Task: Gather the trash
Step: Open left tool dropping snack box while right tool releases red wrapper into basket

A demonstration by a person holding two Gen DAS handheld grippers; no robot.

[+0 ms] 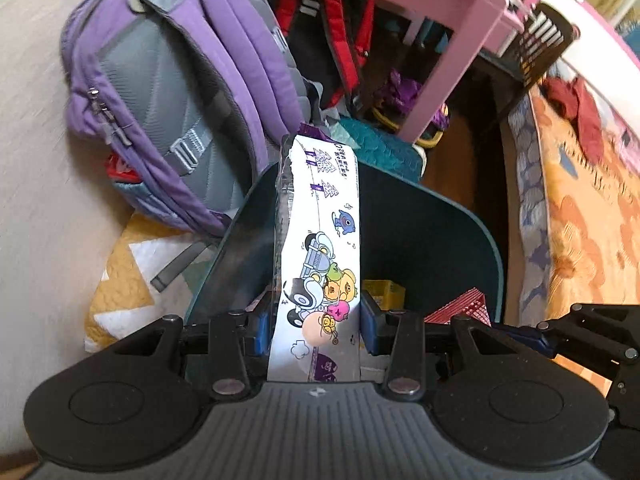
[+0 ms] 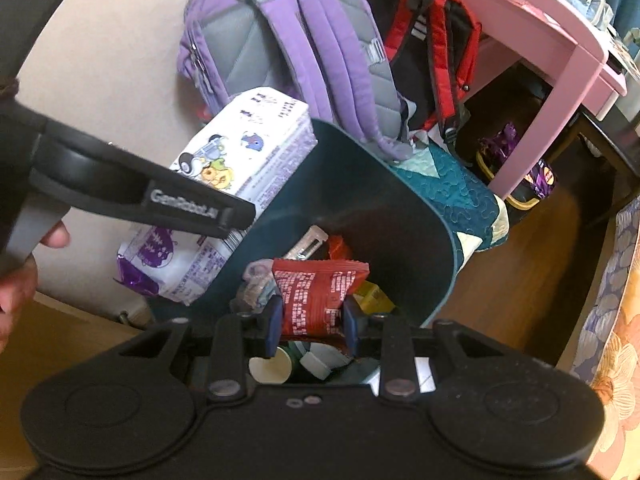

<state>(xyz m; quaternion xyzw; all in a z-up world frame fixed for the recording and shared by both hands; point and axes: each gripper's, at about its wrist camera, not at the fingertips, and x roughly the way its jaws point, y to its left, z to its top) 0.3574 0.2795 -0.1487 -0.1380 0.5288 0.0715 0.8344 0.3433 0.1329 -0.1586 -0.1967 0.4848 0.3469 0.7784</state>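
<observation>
My left gripper (image 1: 316, 326) is shut on a long white pack printed with cartoons (image 1: 320, 240), which stands up between the blue pads over the near rim of a dark teal bin (image 1: 440, 232). In the right wrist view the same pack (image 2: 256, 148) hangs at the bin's left rim under the left gripper's black finger (image 2: 192, 206). My right gripper (image 2: 310, 326) is shut on a red snack wrapper (image 2: 316, 296) above the bin's (image 2: 360, 184) opening. Inside lie a paper cup (image 2: 272, 368), a yellow carton (image 2: 372, 296) and a clear crumpled wrapper (image 2: 256, 284).
A purple and grey backpack (image 1: 168, 92) leans against the wall behind the bin, and a red and black backpack (image 2: 432, 40) sits under a pink desk (image 2: 540, 40). A teal quilt (image 2: 452, 184) lies beside the bin. A person's hand (image 2: 16, 280) holds the left gripper.
</observation>
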